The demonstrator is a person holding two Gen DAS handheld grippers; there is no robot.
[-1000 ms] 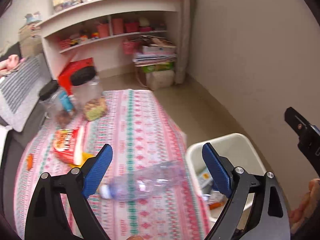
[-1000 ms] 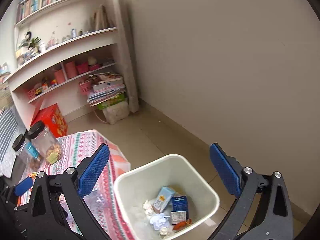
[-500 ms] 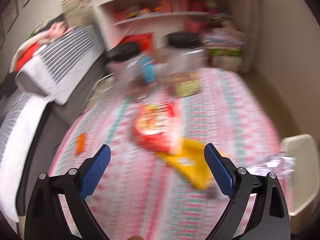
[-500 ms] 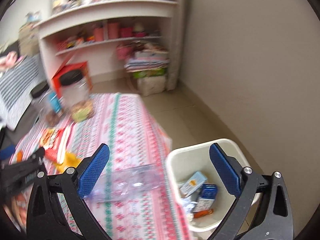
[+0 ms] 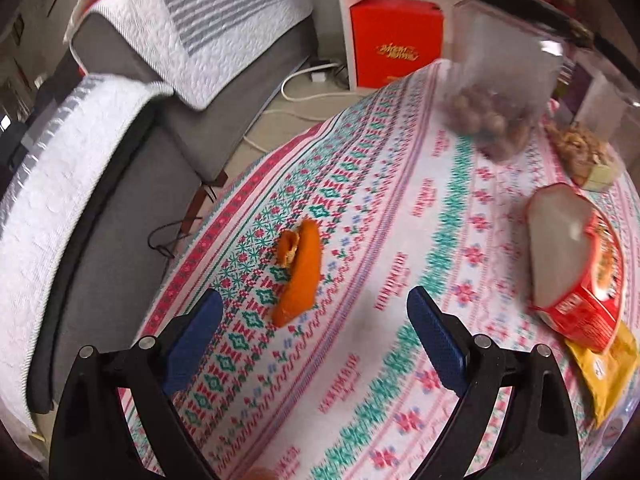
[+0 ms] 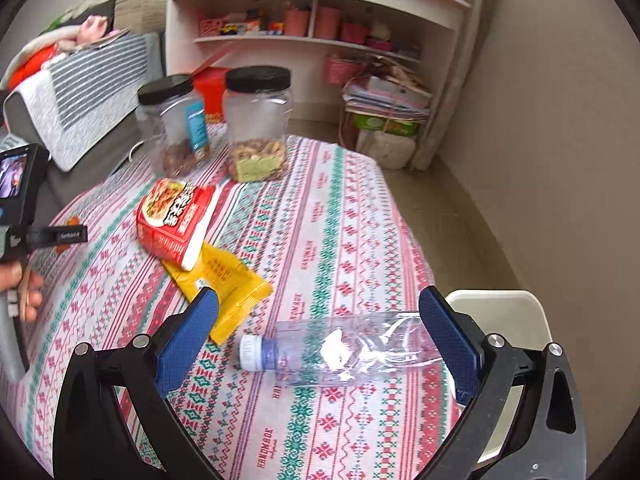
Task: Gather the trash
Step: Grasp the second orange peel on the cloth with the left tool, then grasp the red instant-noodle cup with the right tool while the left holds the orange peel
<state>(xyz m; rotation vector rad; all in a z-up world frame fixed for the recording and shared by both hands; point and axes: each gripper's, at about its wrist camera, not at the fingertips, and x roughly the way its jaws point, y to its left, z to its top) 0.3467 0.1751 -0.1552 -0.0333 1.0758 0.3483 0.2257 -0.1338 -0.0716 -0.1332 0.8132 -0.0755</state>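
Observation:
An orange peel (image 5: pixel 300 272) lies on the patterned tablecloth (image 5: pixel 400 240). My left gripper (image 5: pixel 316 336) is open and empty, just short of the peel. A crushed clear plastic bottle (image 6: pixel 340 352) lies on its side on the cloth, cap to the left. My right gripper (image 6: pixel 320 344) is open and empty, its fingers either side of the bottle and above it. A red snack box (image 6: pixel 176 220) lies on a yellow wrapper (image 6: pixel 224 280); both also show in the left wrist view, the box (image 5: pixel 576 264) and the wrapper (image 5: pixel 604 368). A white trash bin (image 6: pixel 508 316) stands at the table's right edge.
Two black-lidded clear jars (image 6: pixel 256 124) with nuts stand at the table's far side. A grey sofa with a quilted cover (image 5: pixel 120 152) is left of the table. White shelves (image 6: pixel 320 40) and a red carton (image 5: pixel 396 40) stand behind it.
My left gripper has swung left from the bottle and bin to the orange peel. My right gripper has swung left and down from over the bin to the bottle.

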